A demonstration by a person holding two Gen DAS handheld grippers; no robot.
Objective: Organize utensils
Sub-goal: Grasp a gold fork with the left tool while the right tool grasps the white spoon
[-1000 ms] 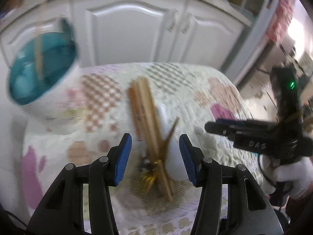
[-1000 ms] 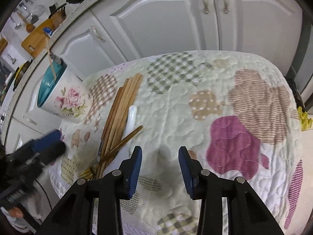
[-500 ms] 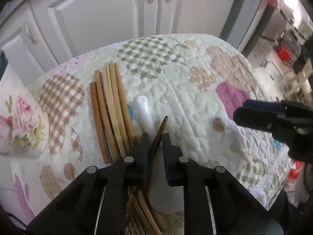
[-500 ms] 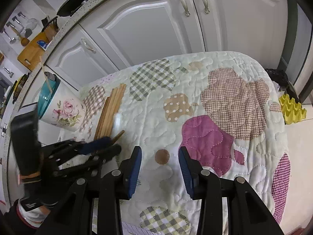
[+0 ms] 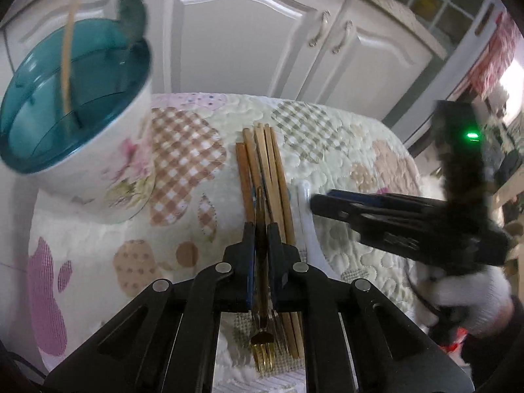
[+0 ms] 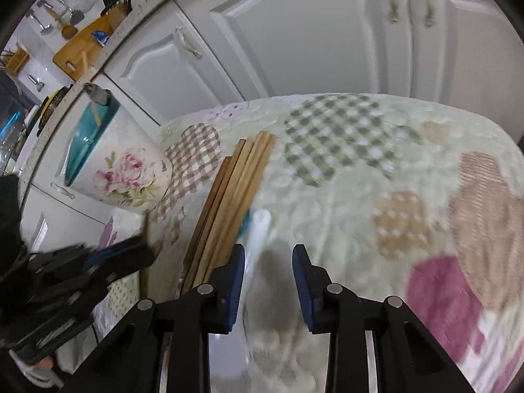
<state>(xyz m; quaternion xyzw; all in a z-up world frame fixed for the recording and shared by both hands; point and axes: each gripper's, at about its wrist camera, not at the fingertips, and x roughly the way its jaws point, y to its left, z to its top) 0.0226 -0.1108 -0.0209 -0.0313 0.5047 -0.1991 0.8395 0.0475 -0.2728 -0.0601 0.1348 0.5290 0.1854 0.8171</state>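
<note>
My left gripper [image 5: 261, 229] is shut on the dark handle of a gold fork [image 5: 262, 348], whose tines hang back between the gripper's arms. Under it, several wooden chopsticks [image 5: 262, 163] lie side by side on the quilt, with a white spoon [image 5: 304, 203] to their right. A floral cup [image 5: 98, 170] with a teal inside stands at the left and holds one chopstick. My right gripper [image 6: 268, 278] is closing over the white spoon [image 6: 258, 226], which lies just inside its left finger, the pads clear of it. The chopsticks [image 6: 235, 190] and cup [image 6: 124, 170] lie left of it.
A patchwork quilt [image 5: 344, 137] covers the small table, which drops off at the front and right. White cabinet doors [image 6: 311, 32] stand close behind. A white-gloved hand [image 5: 475, 294] holds the right gripper [image 5: 393, 216] at the table's right side.
The left jaws have gone from wide open to shut on the fork's handle. The right gripper has swung back left, from the bare quilt to the white spoon, and its jaws have narrowed.
</note>
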